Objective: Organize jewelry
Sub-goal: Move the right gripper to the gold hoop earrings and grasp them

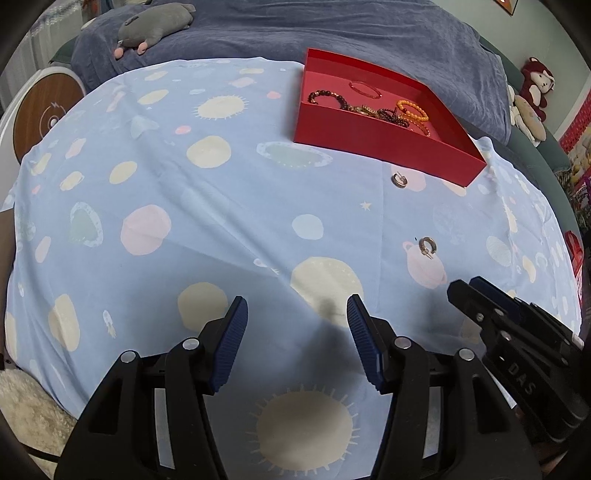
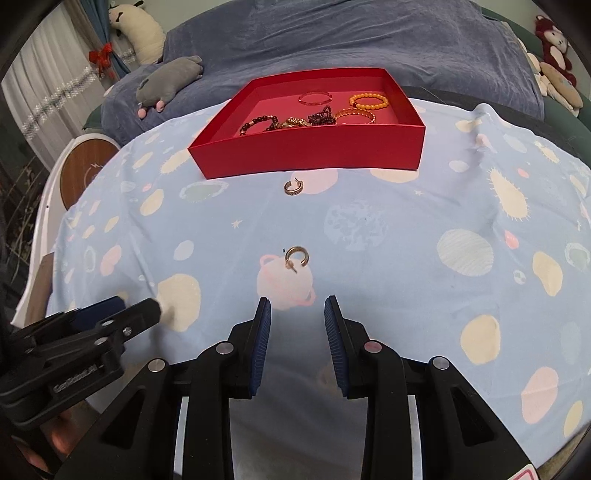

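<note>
A red box [image 1: 384, 149] [image 2: 310, 153] stands on the blue patterned cloth and holds several bead bracelets [image 1: 373, 107] [image 2: 314, 114]. Two small hoop earrings lie on the cloth in front of it: one close to the box [image 1: 399, 180] [image 2: 293, 186], one nearer to me [image 1: 427, 246] [image 2: 296, 256]. My left gripper [image 1: 297, 306] is open and empty, low over the cloth, left of the near earring. My right gripper [image 2: 297, 306] is open and empty, just short of the near earring; it also shows in the left wrist view [image 1: 476, 291].
The cloth [image 1: 184, 206] covers a round-looking table. Behind it lies a dark blue blanket with a grey plush toy [image 1: 151, 27] [image 2: 170, 79]. More plush toys [image 2: 554, 62] sit at the far right. A round wooden stand [image 1: 44, 114] is at the left.
</note>
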Available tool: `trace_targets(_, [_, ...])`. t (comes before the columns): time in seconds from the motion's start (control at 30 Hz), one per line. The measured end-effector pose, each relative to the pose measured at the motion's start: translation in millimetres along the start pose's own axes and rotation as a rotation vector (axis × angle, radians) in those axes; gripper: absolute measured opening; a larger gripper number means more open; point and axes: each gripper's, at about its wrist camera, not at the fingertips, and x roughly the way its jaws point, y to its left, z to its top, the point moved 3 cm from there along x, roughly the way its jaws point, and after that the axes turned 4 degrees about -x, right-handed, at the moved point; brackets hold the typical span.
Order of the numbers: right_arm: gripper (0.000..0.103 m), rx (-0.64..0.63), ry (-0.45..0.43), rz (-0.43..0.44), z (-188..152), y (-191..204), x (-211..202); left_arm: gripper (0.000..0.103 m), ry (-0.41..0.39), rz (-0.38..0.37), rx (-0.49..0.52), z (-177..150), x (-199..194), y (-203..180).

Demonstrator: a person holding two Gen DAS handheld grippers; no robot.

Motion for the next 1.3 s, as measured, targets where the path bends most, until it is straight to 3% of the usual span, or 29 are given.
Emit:
trace_targets(0.73, [0.030, -0.031, 0.021, -0.039, 29, 11, 39, 0.053, 0.007, 0.002, -0.058, 3, 6, 20])
trace_targets(0.87, [0.025, -0.050, 0.017, -0.055, 29, 13, 40, 0.053, 0.011, 0.004, -0.064, 4, 7, 22])
trace_targets(0.97, [0.016, -0.050, 0.014, -0.067, 26, 9, 39, 0.053, 0.011, 0.005, -0.063, 4, 7, 22])
trace_targets(1.3, [0.016, -0.024, 0.008, -0.053, 4, 1, 18, 0.053, 0.008, -0.005, -0.050, 11, 9, 12])
